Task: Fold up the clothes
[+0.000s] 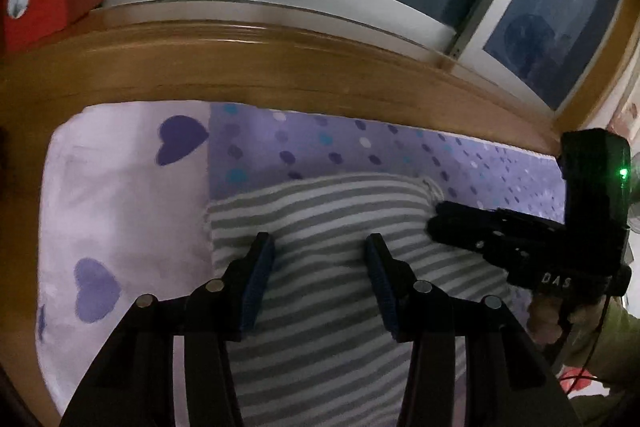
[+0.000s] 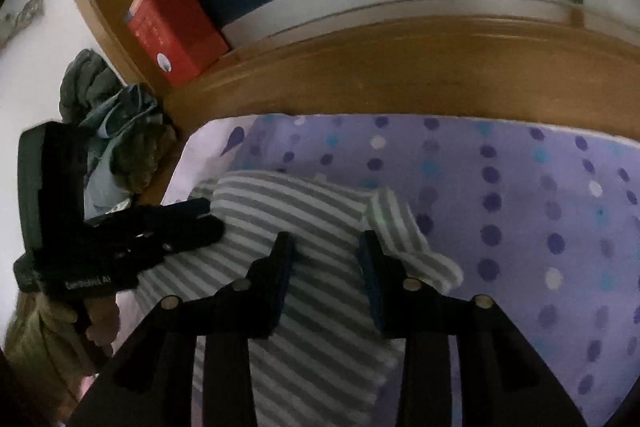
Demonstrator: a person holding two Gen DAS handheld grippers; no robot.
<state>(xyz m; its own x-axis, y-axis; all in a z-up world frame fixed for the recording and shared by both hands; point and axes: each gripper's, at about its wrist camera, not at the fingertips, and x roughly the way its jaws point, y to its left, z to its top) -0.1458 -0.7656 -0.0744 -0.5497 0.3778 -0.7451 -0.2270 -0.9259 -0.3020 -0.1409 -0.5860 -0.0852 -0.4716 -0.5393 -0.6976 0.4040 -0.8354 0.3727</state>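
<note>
Jaws of both the left gripper [image 1: 318,247] and right gripper [image 2: 326,245] are hovering released over the grey-and-white striped folded cloth garment [image 1: 320,219] on the purple dotted bed sheet [image 2: 520,187].

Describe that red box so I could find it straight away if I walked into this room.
Start at the window, then drop to the wooden sill running below it, just beyond the purple dotted bedsheet. The red box sits at the sill's end, in the corner above a heap of greenish clothes. It is the only bright red thing there, with a small round white sticker on its end.

striped garment [image 1: 320,227] on bedsheet [image 1: 400,155], box [image 2: 176,31] behind
</note>
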